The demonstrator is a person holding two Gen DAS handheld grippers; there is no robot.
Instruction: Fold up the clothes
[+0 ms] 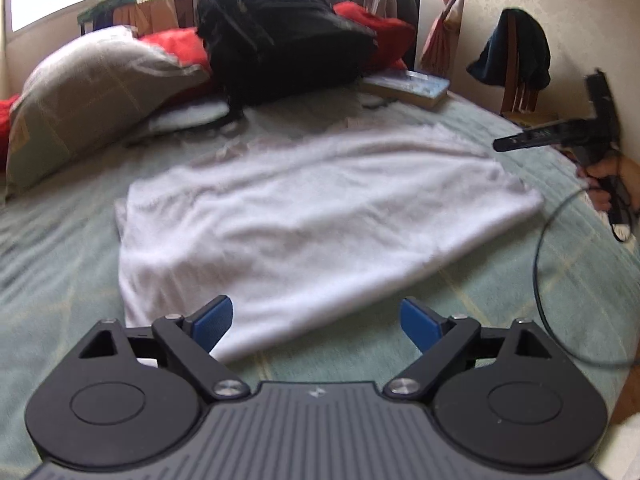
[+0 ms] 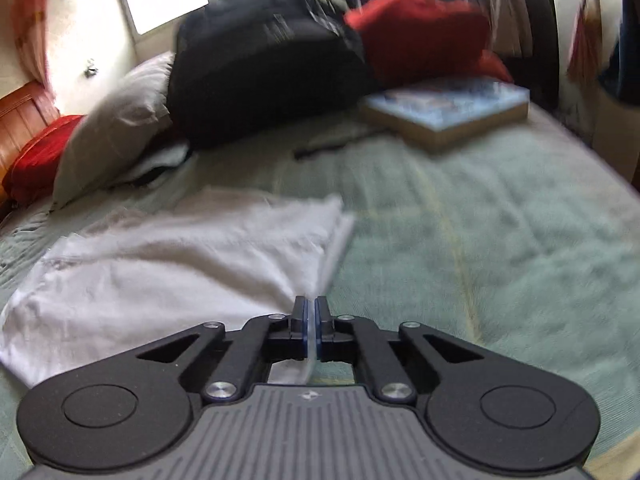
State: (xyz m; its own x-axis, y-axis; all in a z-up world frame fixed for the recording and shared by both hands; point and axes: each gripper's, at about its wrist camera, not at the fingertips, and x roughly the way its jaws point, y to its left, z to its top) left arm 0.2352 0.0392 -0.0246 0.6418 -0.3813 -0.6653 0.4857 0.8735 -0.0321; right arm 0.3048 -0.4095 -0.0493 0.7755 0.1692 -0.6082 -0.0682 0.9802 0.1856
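left wrist view, black backpack (image 1: 276, 36) behind white garment (image 1: 304, 216) — book (image 1: 408, 86) beside

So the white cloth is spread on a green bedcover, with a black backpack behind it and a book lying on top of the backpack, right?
Not quite. The book lies flat on the green bedcover, beside the black backpack, not on top of it; the right wrist view shows this plainly. The rest holds: the white cloth is spread on the bedcover with the backpack behind it.
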